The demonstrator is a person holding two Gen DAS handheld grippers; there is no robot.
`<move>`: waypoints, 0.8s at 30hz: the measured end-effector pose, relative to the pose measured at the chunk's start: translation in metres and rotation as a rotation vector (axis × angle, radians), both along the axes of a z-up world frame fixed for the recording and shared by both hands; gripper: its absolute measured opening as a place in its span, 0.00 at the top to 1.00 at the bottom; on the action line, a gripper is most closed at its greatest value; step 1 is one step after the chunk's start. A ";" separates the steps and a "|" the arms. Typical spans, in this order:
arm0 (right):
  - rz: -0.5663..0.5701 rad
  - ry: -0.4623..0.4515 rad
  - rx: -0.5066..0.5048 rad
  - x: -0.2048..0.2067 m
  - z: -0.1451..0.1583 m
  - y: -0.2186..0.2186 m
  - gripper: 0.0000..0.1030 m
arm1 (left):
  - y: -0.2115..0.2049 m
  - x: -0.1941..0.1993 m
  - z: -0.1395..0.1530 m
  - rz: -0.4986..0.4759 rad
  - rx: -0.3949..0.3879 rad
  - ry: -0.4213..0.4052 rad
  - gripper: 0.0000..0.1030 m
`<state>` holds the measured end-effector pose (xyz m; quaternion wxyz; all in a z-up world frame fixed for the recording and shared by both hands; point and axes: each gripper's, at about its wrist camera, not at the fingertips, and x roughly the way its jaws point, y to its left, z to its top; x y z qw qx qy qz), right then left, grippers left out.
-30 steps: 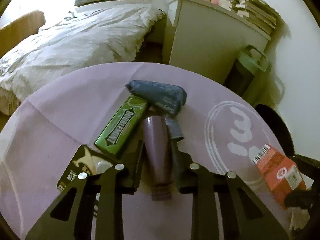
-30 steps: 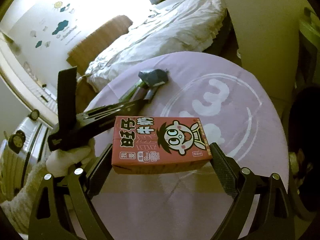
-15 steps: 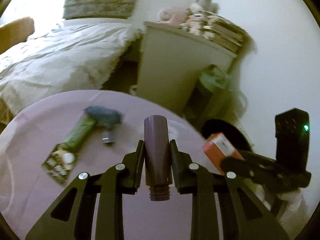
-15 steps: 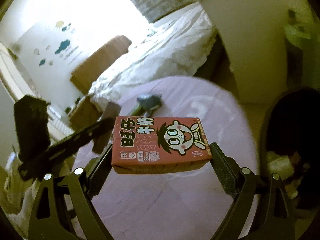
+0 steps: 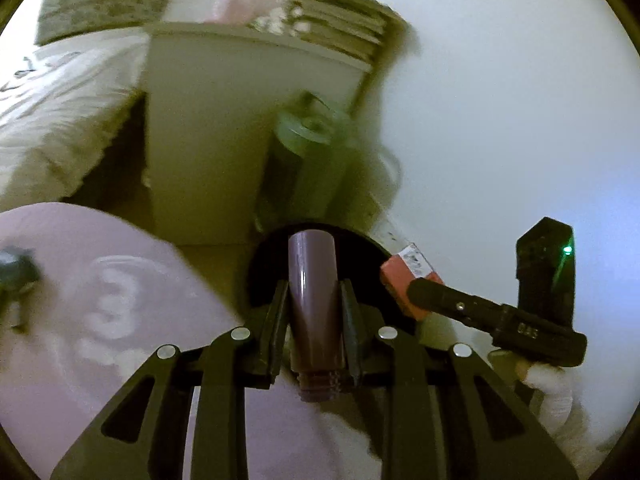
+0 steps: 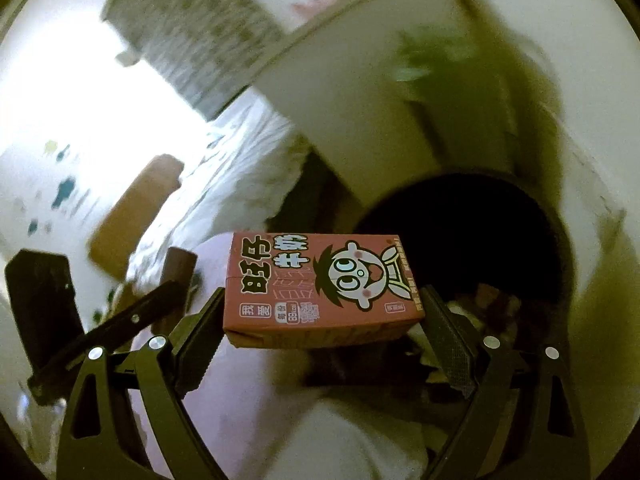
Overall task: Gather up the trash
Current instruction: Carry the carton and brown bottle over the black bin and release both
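The bin is the landmark: a dark round mouth on the floor just beyond the edge of the purple table, with some scraps already visible inside it. The left gripper has its fingers clenched on a brown bottle, long axis running straight out along the fingers, threaded neck toward the camera and closed end pointing at the bin, whose rim frames the bottle in the left view. The right gripper has its fingers clamped on the short ends of a red carton, held crosswise, long axis spanning the gap; the bin opens ahead and to the right of it. The carton shows at the bin's right rim in the left view, so both hands look about equally near; which is nearer I cannot tell. Each drop probably needs a little more reach over the mouth first.
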<state>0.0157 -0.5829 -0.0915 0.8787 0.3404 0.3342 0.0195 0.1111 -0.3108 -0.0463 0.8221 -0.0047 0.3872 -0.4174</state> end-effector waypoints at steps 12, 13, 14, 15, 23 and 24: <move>-0.054 0.068 0.060 0.002 -0.047 -0.044 0.12 | -0.071 0.015 -0.036 -0.066 0.069 0.082 0.75; -0.052 0.072 0.063 0.003 -0.049 -0.045 0.12 | -0.073 0.016 -0.039 -0.067 0.077 0.086 0.75; -0.049 0.077 0.065 0.005 -0.052 -0.044 0.12 | -0.071 0.015 -0.041 -0.067 0.082 0.089 0.75; -0.048 0.081 0.066 0.006 -0.053 -0.044 0.12 | -0.072 0.015 -0.043 -0.067 0.087 0.091 0.75; -0.035 0.092 0.036 0.013 -0.054 -0.037 0.11 | -0.080 0.015 -0.051 -0.070 0.128 0.085 0.73; -0.033 0.088 0.034 0.013 -0.054 -0.036 0.11 | -0.083 0.014 -0.051 -0.068 0.136 0.072 0.73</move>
